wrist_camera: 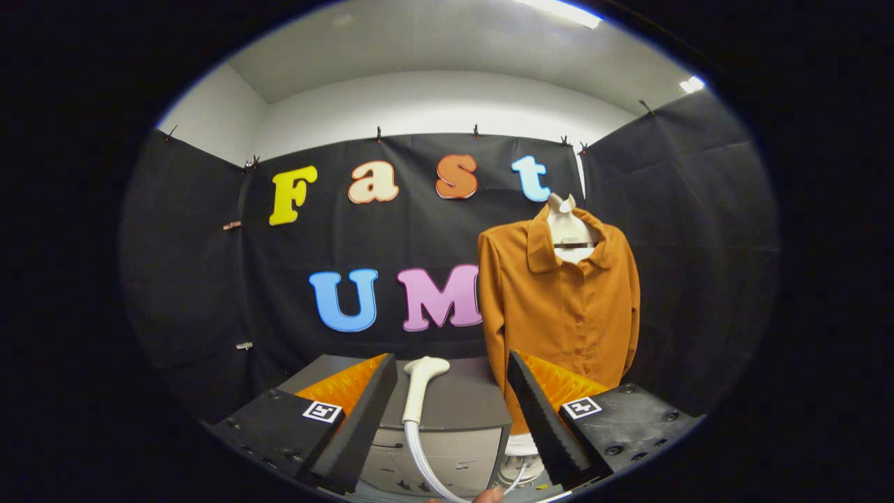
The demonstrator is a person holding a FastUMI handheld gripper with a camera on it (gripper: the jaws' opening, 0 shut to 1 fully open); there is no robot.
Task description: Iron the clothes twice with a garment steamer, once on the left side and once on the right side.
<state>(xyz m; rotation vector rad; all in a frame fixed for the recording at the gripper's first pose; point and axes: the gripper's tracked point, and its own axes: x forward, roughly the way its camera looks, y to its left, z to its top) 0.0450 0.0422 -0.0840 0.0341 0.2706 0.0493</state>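
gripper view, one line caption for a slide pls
Open gripper with the steamer head lying on a grey cabinet between its fingers, orange shirt hanging beyond.

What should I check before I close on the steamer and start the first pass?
1. Gripper fingers spread: ok, open.
2. Steamer head between the fingers: ok, upright on the grey cabinet.
3. Fingers touching the steamer head: not ok, gaps both sides.
4. Hose free of snags: cannot tell, it runs out of sight below.
5. Orange shirt hanging, front facing: ok, beyond the right finger.
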